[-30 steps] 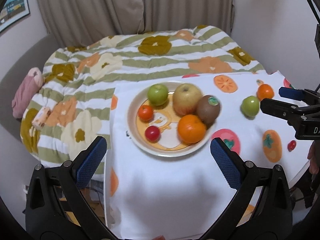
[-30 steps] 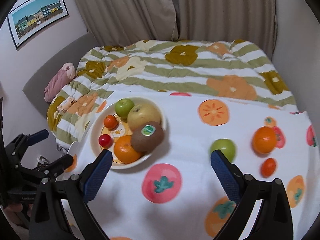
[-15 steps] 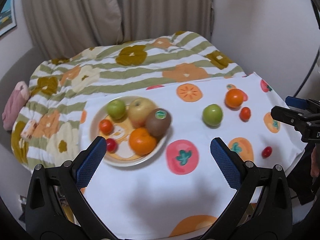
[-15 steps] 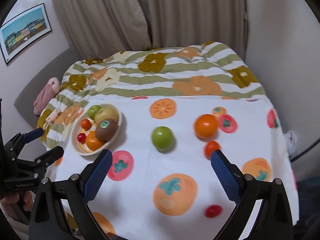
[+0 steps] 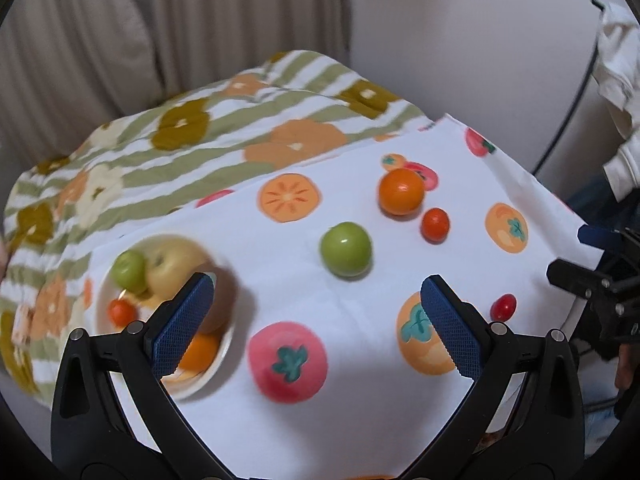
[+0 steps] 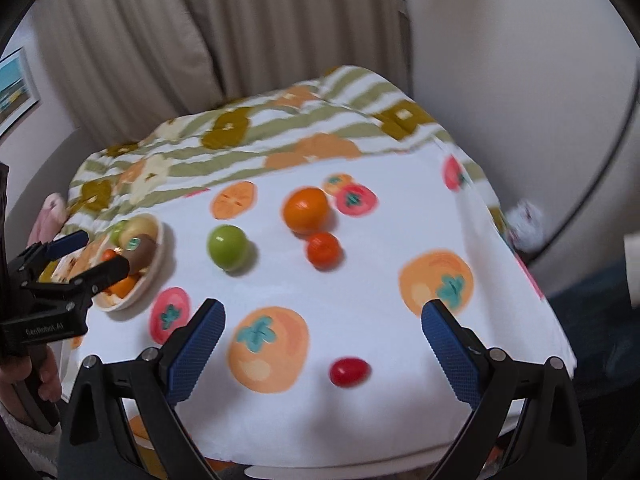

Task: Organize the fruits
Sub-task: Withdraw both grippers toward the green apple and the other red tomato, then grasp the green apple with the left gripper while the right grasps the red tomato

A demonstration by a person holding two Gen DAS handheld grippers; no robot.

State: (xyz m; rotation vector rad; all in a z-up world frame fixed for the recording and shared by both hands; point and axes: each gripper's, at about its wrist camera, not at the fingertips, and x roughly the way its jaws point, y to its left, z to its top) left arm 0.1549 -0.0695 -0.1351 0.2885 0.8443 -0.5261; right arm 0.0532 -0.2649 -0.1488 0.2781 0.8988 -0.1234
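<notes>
Left gripper and right gripper both hang above a table covered by a white cloth printed with fruit motifs; each has its blue-padded fingers spread wide, with nothing between them. In the right wrist view the left gripper appears at the left edge, over the bowl, a hand on its handle.

A pale bowl stands near the left end of the cloth. It holds a small green apple, a large yellow apple, a small red-orange fruit and an orange; a brown kiwi with a sticker shows clearly only in the right wrist view.

Four fruits lie loose on the cloth, right of the bowl and well apart from it — a green apple nearest the bowl, a large orange farther back, a small orange-red fruit just in front of the orange, and a red cherry tomato alone near the front edge, between the right gripper's fingers in its own view but below them, untouched.

Behind the table lies a striped, flowered quilt, with curtains beyond. Both views are somewhat blurred.
</notes>
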